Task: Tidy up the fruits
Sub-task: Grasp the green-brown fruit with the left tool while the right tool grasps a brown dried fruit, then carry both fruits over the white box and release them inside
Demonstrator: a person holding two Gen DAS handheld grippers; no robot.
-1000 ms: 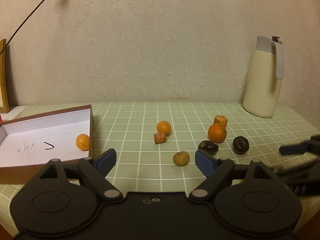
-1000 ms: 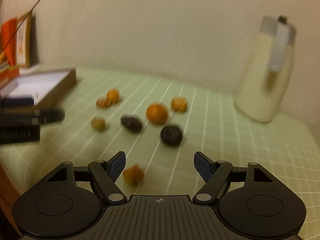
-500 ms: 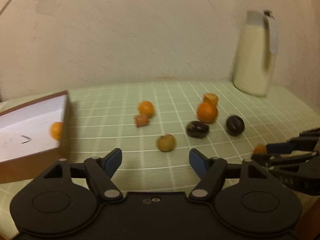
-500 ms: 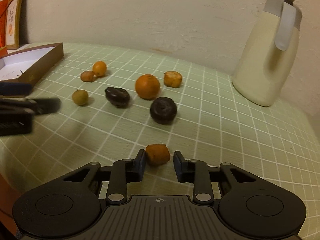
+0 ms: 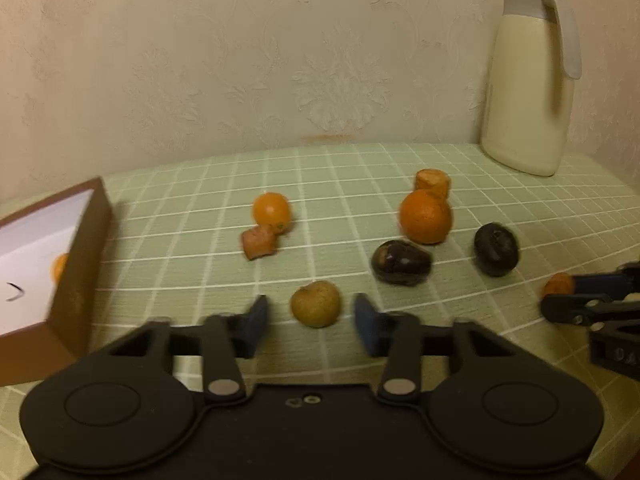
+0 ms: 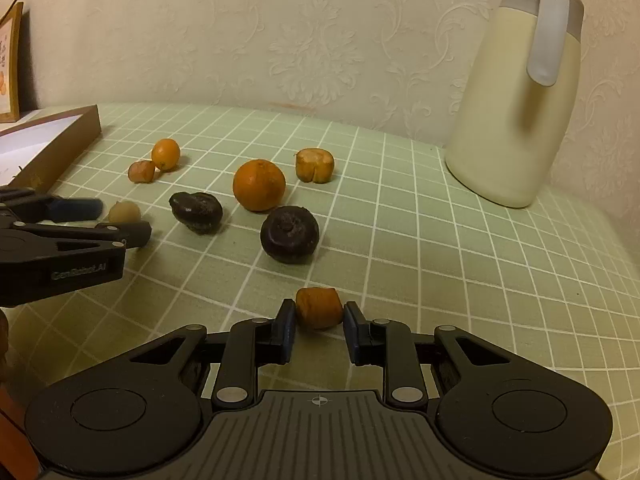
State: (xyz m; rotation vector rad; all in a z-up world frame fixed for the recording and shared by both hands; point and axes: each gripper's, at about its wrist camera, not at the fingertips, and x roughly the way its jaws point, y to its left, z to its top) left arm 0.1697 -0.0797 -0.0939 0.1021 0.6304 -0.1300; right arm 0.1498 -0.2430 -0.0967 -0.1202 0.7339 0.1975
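Right tool [image 6: 319,326] clenched on orange chunk [image 6: 319,307]; left tool [image 5: 308,320] closing around yellowish fruit [image 5: 315,303], pads not touching (round fruit may roll off desk [image 6: 440,264]).

An orange chunk [image 6: 319,307] is being clamped between the pads of the right gripper [image 6: 319,326] on the green checked cloth [image 6: 440,260]. At the left, a pale yellowish fruit [image 6: 124,212] is being closed upon by the left gripper [image 6: 120,220].
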